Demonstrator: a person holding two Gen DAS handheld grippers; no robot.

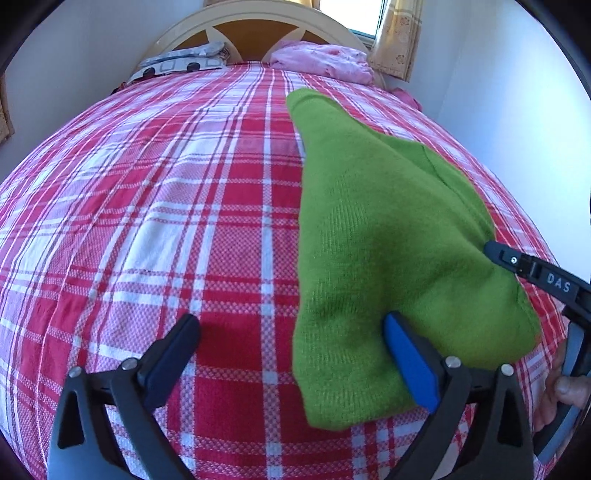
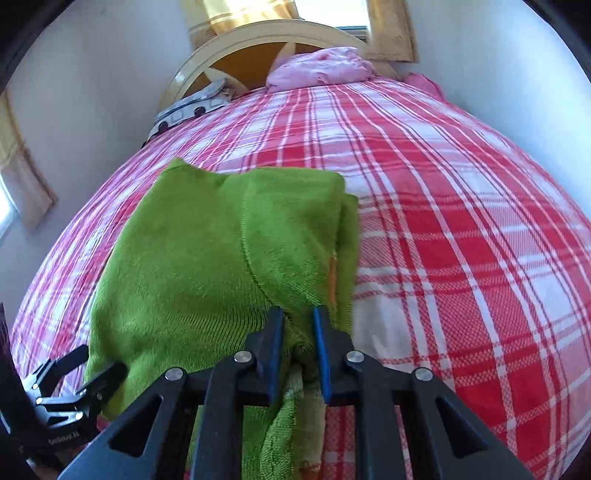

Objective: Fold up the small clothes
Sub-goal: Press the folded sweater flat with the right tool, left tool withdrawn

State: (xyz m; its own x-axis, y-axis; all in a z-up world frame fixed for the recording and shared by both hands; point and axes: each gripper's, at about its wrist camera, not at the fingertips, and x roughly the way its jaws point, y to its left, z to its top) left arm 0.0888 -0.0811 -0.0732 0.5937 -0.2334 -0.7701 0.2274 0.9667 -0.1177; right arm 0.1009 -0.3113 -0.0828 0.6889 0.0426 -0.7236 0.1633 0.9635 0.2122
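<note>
- A fold is judged to be under way: the green knitted garment point(image 2: 207, 258) is held at its near end by the right gripper point(image 2: 298, 332), whose fingers point(image 2: 320, 354) are clamped on a bunch of the cloth, with the rest draped forward over the bed point(image 2: 461, 229).
- The left gripper point(image 1: 291, 354) is seen with its fingers point(image 1: 410, 365) spread wide apart and nothing held; 1 blue-padded finger lies against the garment's near part, the other is above bare bedspread.
- The garment is placed toward the near edge of the bed, right of the middle in the left wrist view, with its far tip stretching toward the headboard point(image 1: 258, 22).
- The next move is judged to call for the held end to be carried over the laid part and set down squarely, while a free edge is pinned or taken by the left gripper so the soft layers are not dragged.
- The garment is a fuzzy, fine-ribbed knit, roughly triangular as draped, with a curved seam across it and an orange strip at 1 edge; it is likely to sag and to slip little on the cloth below.
- The bedspread is a woven check of red, pink and white, slightly wrinkled.
- A crumpled pink cloth point(image 1: 325, 61) and a patterned pillow point(image 1: 181, 62) lie at the far edge by the rounded headboard.
</note>
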